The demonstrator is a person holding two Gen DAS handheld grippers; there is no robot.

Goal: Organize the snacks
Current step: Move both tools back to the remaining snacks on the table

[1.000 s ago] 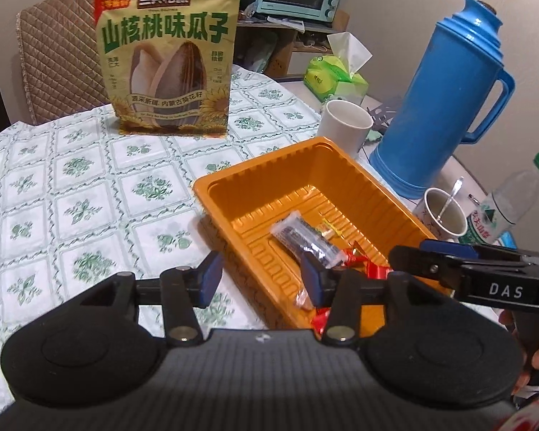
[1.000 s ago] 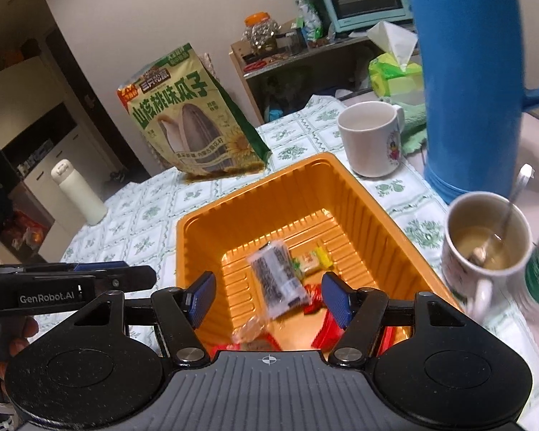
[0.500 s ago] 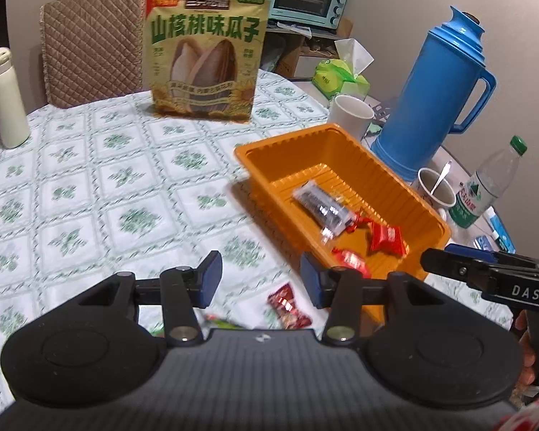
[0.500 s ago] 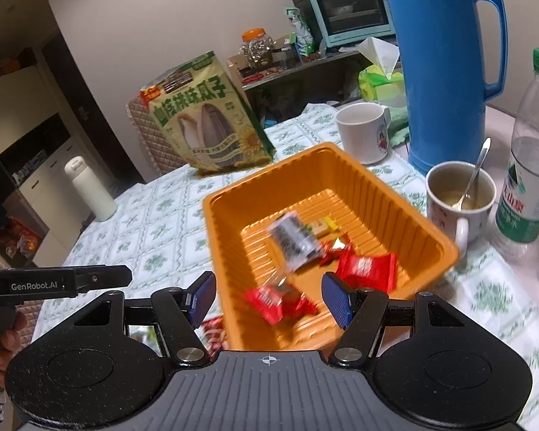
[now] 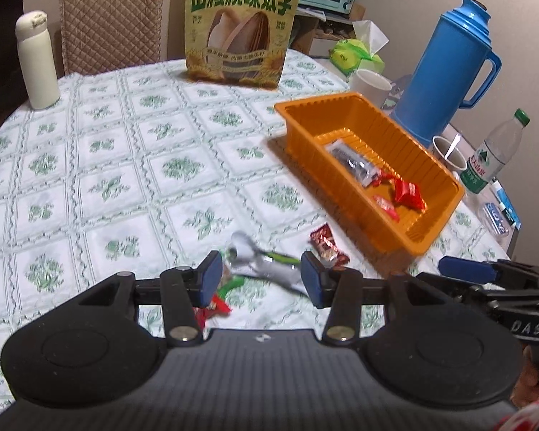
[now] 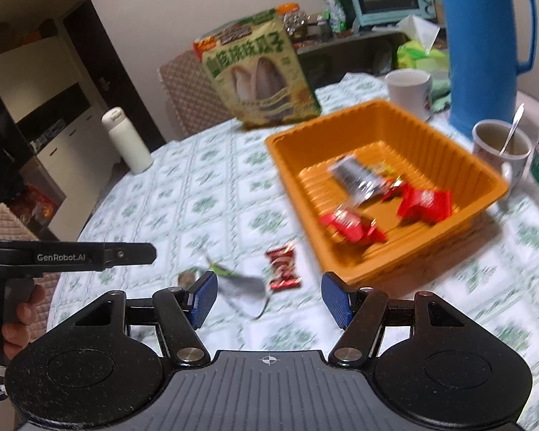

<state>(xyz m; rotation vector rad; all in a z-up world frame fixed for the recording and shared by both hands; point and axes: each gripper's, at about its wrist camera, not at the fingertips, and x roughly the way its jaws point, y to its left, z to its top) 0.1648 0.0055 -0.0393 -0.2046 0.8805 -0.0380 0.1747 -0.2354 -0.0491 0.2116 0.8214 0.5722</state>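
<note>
On the far left of the counter (image 5: 90,151) stands a white bottle (image 5: 36,61). My left tool (image 5: 261,280) hangs over the cloth with its blue pads apart, and nothing is held between them. Just past those pads lie loose snacks: a silver and green wrapper (image 5: 258,262), a small red piece (image 5: 212,307) under the left pad, and a dark red candy (image 5: 327,244) near the right pad. My right tool (image 6: 271,296) is open too and holds nothing. The dark red candy lies a little ahead of it, between its pads. Further right sits the orange tray (image 5: 427,240) with a silver packet (image 5: 352,161) and red candies (image 5: 408,194) inside. Behind the tray stands a big seed bag (image 5: 239,25). A blue jug (image 5: 445,72) stands on the right.
</note>
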